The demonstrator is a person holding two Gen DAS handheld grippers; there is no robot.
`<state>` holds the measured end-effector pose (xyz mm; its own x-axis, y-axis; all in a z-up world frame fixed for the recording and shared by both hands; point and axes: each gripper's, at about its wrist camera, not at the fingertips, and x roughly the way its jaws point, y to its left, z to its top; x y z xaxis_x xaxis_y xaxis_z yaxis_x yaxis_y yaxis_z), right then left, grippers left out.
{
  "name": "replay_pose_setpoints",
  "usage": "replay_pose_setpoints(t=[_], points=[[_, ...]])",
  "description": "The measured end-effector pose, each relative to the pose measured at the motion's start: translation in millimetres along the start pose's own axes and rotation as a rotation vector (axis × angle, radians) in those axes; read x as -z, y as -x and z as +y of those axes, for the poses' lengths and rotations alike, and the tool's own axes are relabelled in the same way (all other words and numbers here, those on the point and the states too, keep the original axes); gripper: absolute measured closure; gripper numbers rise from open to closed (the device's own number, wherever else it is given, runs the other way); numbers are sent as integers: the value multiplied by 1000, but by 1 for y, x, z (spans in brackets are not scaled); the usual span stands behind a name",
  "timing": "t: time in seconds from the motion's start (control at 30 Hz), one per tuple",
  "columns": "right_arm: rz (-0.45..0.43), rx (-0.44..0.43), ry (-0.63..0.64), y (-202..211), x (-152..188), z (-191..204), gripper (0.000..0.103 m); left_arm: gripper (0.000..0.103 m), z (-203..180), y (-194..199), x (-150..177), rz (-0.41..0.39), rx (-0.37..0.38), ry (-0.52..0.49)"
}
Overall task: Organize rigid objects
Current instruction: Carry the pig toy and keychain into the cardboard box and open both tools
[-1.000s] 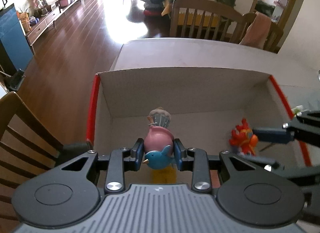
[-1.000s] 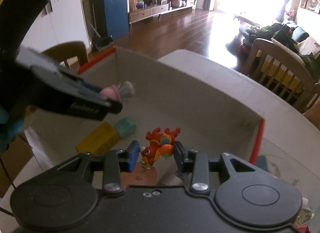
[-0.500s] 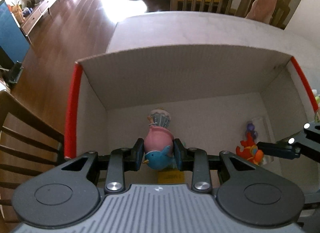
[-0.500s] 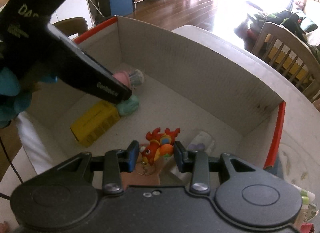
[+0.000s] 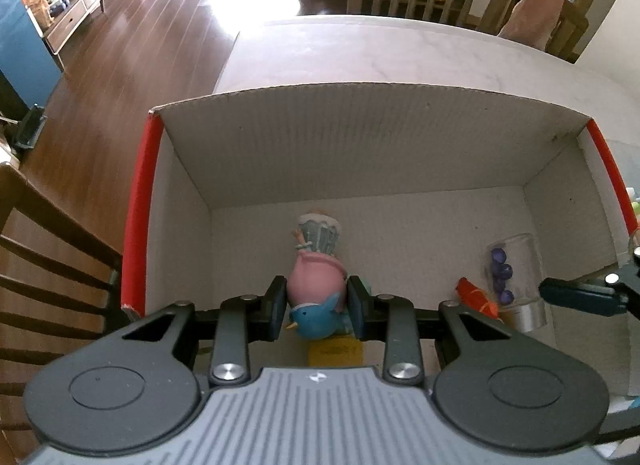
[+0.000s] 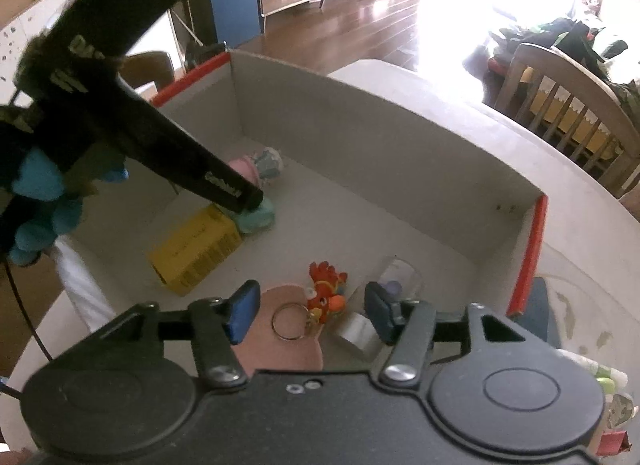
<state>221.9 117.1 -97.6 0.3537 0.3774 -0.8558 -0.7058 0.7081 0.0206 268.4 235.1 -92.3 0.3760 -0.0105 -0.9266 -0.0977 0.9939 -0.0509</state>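
My left gripper (image 5: 316, 307) is clamped on a figurine (image 5: 318, 285) (pink body, blue bird at the base, grey-blue ruffled top). I hold it low inside the cardboard box (image 5: 360, 145), its top pointing toward the far wall. A yellow carton (image 6: 196, 251) lies on the box floor beside it, and next to that carton a pale green object (image 6: 256, 217), partly hidden behind the left gripper.

My right gripper (image 6: 310, 311) has its jaws opening. The red-orange toy keychain (image 6: 326, 295) lies between them on the box floor, neither pad pressing on it. Its metal ring (image 6: 290, 321) rests over a pink disc (image 6: 280, 333). Just beside the toy lies a clear vial (image 5: 514, 277) with purple contents, on its side.
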Motion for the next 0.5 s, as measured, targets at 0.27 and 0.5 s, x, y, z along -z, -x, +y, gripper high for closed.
replay_pose_setpoints(t=[0.27, 0.5], points=[[-62, -20, -61, 27, 2, -12, 39, 71, -1, 8, 5, -16, 1, 21], [-125, -41, -115, 57, 10, -22, 30, 60, -2, 27, 20, -63, 26, 23]])
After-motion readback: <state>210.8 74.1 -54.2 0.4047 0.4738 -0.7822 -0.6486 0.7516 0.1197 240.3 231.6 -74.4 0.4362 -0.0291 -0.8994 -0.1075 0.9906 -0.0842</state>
